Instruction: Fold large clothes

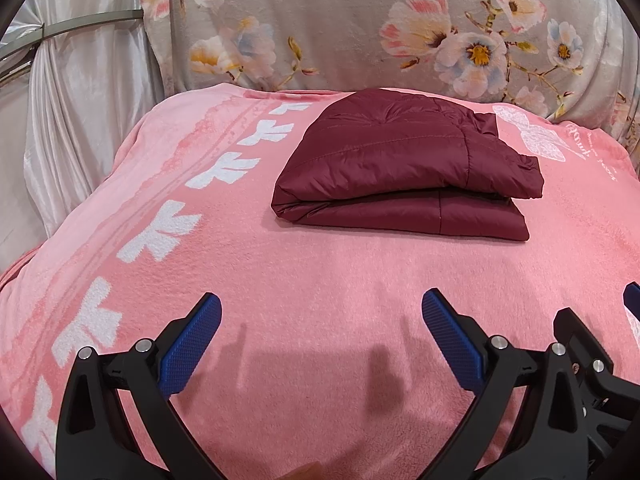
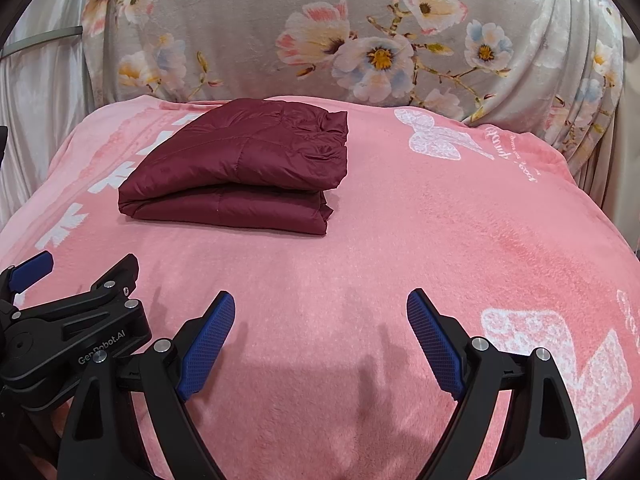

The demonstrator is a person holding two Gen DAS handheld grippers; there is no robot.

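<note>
A dark red quilted jacket (image 1: 404, 164) lies folded into a compact stack on the pink blanket (image 1: 320, 280); it also shows in the right wrist view (image 2: 240, 168), left of centre. My left gripper (image 1: 322, 308) is open and empty, hovering over the blanket well short of the jacket. My right gripper (image 2: 320, 308) is open and empty, beside the left one. Part of the right gripper shows at the right edge of the left wrist view (image 1: 632, 296). The left gripper's body shows at the lower left of the right wrist view (image 2: 72, 320).
A grey floral cloth (image 1: 360, 28) hangs behind the blanket, also in the right wrist view (image 2: 360, 40). A white satin curtain (image 1: 80, 100) with a metal band hangs at the left. The blanket (image 2: 440, 220) drops away at its left and right edges.
</note>
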